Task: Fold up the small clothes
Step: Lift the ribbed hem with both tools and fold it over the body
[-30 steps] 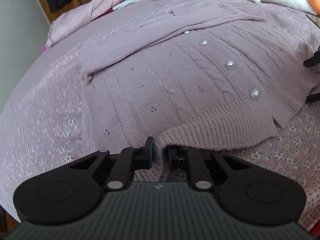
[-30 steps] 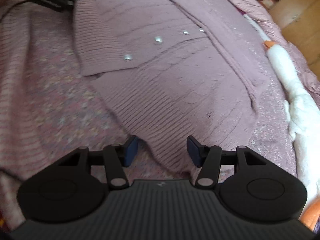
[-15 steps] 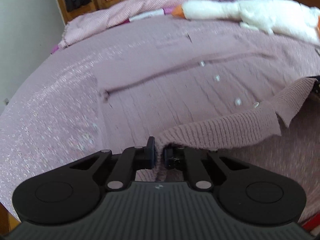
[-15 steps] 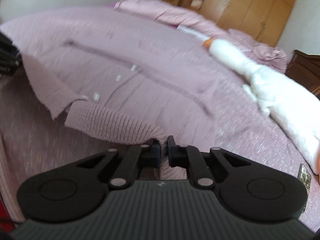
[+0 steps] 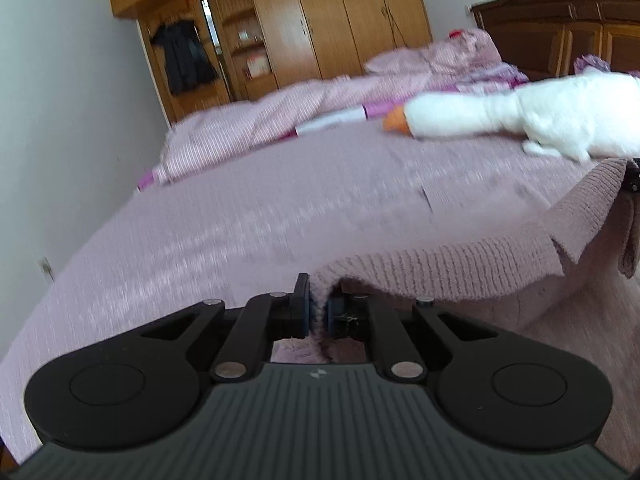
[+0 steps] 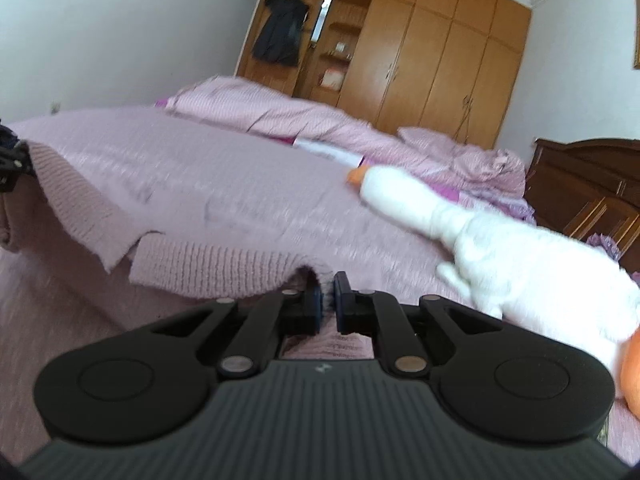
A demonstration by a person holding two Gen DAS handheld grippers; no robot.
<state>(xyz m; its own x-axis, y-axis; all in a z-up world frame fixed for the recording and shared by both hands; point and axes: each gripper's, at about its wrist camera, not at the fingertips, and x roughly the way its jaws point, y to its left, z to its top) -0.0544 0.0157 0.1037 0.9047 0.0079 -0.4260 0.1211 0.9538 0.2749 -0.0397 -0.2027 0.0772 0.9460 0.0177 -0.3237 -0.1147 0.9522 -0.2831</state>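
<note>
A mauve knit cardigan (image 5: 448, 268) lies on the bed with its ribbed hem lifted off the bedspread. My left gripper (image 5: 318, 312) is shut on one hem corner, the knit pinched between its pads. The hem stretches rightward in the left wrist view to the other gripper at the frame edge. In the right wrist view my right gripper (image 6: 328, 304) is shut on the other corner of the cardigan (image 6: 208, 264), whose hem runs left to the far gripper. The cardigan's body and its buttons are hidden behind the raised hem.
A white plush goose (image 5: 512, 120) (image 6: 500, 248) with an orange beak lies across the far part of the bed. Bunched pink bedding (image 5: 304, 120) sits beyond it. Wooden wardrobes (image 6: 440, 56) and a dark headboard (image 5: 560, 40) stand at the back.
The right gripper went from open to shut on the hem. Both grippers have lifted the hem up off the bed, and the views have tilted up toward the room.
</note>
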